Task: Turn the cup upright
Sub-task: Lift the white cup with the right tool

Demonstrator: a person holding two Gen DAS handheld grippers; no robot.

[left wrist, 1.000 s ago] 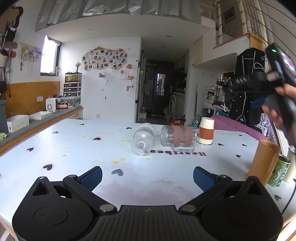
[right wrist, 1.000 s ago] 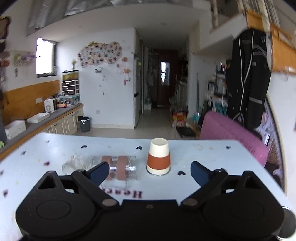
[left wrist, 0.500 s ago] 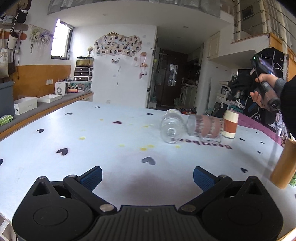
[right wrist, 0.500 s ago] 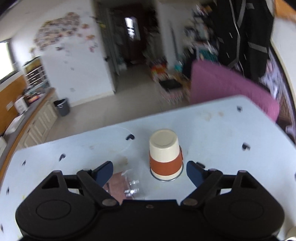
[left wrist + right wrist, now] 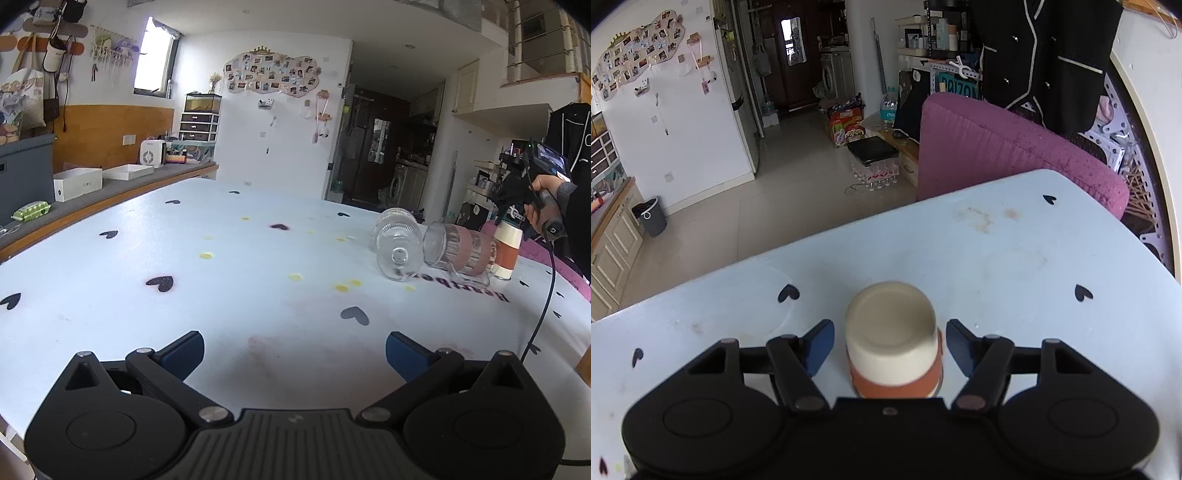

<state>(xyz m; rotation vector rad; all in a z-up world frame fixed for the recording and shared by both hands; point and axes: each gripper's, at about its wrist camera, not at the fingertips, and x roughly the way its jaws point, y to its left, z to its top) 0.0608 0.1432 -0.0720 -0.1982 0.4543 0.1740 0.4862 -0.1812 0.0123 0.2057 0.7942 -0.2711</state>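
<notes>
The cup stands upside down on the surface, low in the frame's centre, between the spread jaws of the right gripper; squeeze gently on the orange band so its thin wall doesn't buckle. The left gripper hangs spread and empty. Half a second ago the cup sat farther ahead of the jaws; now they flank it.

Left gripper: black body, blue pads, silver screws; right hand bare, apparently dark-sleeved.
</notes>
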